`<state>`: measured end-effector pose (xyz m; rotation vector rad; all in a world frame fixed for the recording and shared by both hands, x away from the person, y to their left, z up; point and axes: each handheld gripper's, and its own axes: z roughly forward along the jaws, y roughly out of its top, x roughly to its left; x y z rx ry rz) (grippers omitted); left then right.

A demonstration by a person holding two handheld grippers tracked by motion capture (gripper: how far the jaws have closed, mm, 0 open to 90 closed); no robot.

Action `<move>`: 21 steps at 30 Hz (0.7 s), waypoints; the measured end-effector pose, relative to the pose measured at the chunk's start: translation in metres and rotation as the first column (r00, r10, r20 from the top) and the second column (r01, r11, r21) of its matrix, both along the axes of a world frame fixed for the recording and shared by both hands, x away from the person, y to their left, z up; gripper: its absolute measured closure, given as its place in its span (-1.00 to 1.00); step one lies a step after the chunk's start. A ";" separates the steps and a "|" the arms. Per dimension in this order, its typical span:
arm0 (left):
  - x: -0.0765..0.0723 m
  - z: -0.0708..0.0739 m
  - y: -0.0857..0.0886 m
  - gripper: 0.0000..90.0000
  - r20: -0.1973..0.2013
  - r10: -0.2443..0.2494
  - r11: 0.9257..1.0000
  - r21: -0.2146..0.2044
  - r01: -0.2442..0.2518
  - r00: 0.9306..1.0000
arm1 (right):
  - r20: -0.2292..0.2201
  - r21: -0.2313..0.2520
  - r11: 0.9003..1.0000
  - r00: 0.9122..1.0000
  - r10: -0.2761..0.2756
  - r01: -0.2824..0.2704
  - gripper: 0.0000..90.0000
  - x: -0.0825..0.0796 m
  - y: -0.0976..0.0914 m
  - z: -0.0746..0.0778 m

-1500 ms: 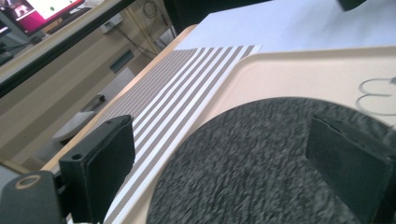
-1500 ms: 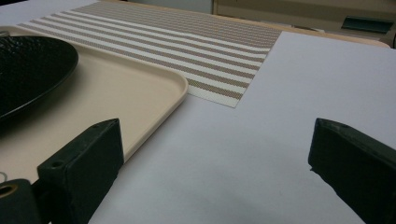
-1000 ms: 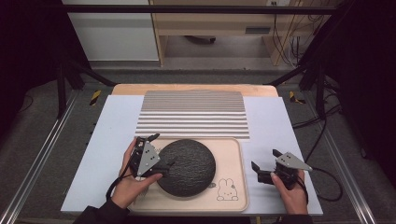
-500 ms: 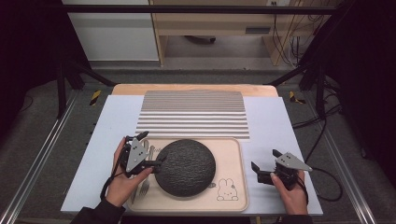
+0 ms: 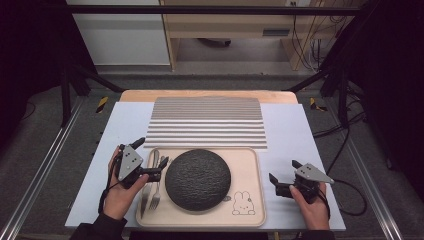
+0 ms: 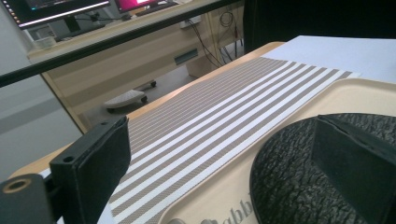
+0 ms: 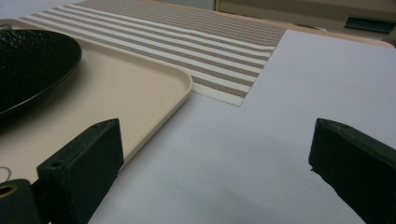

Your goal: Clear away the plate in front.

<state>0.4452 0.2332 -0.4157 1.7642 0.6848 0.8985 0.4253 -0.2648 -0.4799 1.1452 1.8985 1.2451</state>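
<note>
Since the earlier frame, the left gripper has withdrawn leftward off the black plate; jaws apart, above the cutlery. Plate rests inverted on the tray. The right gripper, jaws apart, rests beside the tray.

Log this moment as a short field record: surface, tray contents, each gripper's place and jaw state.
surface: white sheet on the table, striped mat behind the tray
tray: dark plate, with fork and other cutlery to its left
left gripper: above the cutlery at the plate's left edge, jaws open; one jaw in front of the plate in the left gripper view
right gripper: over the sheet right of the tray, jaws open, holding nothing
</note>
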 end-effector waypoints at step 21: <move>-0.004 0.010 0.043 -0.91 -0.012 0.093 0.989 -0.116 -0.094 0.996 | 0.001 0.005 1.000 1.000 0.008 -0.008 -0.92 0.000 0.000 0.001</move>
